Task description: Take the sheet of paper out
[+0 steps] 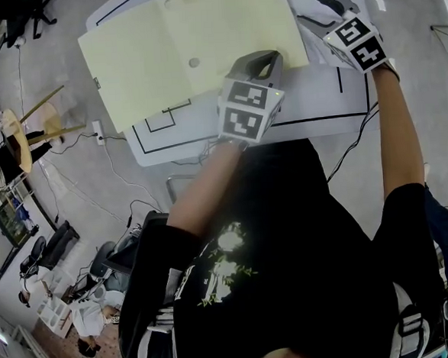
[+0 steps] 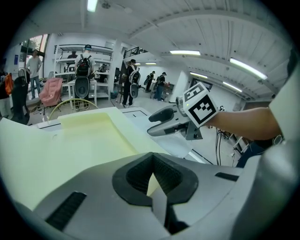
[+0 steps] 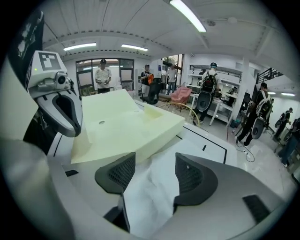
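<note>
A large pale yellow folder lies open on the white table. My left gripper is at the folder's near edge. In the left gripper view its jaws are shut on a thin yellow flap of the folder. My right gripper is at the folder's right side, jaws wide apart. In the right gripper view a crumpled white sheet of paper comes out from under the folder and lies between the open pads, which do not press on it.
The table carries black taped lines. Wooden stools and cables lie on the floor at the left. Behind the table are shelves, a pink chair and several people standing.
</note>
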`<state>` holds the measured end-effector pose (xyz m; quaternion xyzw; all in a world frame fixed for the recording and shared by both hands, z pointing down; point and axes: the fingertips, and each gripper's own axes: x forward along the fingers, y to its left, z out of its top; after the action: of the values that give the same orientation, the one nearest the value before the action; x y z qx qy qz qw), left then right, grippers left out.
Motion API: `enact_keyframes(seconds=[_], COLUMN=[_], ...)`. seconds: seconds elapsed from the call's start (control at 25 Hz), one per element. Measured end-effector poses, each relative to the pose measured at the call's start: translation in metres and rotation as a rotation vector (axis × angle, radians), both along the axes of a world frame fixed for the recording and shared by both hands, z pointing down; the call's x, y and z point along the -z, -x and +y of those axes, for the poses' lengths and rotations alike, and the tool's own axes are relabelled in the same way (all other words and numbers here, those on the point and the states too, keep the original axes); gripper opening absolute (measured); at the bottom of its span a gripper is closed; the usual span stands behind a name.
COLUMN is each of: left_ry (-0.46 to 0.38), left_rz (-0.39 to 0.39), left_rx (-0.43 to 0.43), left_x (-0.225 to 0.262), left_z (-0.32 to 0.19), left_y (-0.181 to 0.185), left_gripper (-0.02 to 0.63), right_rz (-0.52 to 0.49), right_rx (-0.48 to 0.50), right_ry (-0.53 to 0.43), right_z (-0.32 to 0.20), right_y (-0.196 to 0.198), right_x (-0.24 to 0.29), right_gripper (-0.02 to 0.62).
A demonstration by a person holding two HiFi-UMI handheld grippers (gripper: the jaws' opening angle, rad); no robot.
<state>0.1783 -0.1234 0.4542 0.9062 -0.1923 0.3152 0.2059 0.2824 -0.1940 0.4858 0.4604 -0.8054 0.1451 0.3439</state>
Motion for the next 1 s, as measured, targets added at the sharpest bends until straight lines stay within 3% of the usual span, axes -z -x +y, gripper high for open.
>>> enact_keyframes(seconds=[0.28, 0.36, 0.48, 0.68, 1.0], left_ry=[-0.027, -0.031, -0.043, -0.061, -0.096], left_rz=[0.023, 0.031, 0.036, 0.052, 0.089], left_rx=[0.041, 0.051, 0.067, 0.092, 0.121], left_x=[0.009, 0.011, 0.015, 0.021, 0.035], left_z=[0.012, 0.018, 0.024, 0.028, 0.042], left_y=[0.012, 0.018, 0.028, 0.039, 0.060], left_gripper=[-0.011, -0.011, -0.011, -0.011, -0.011], right_rz=[-0.155, -0.159, -0.139, -0.192, -0.219], right_rx=[-0.167, -0.193, -0.215, -0.269, -0.272], right_ry=[-0.150, -0.189, -0.247, -0.304, -0.341], right_z=[0.019, 0.029, 0.045, 0.071, 0.105], right_y=[-0.002, 0.005, 0.019, 0.045, 0.096], right_x=[0.051, 0.061, 0.072, 0.086, 0.101], right_gripper=[0.235, 0.227, 0.132, 0.031, 0.002])
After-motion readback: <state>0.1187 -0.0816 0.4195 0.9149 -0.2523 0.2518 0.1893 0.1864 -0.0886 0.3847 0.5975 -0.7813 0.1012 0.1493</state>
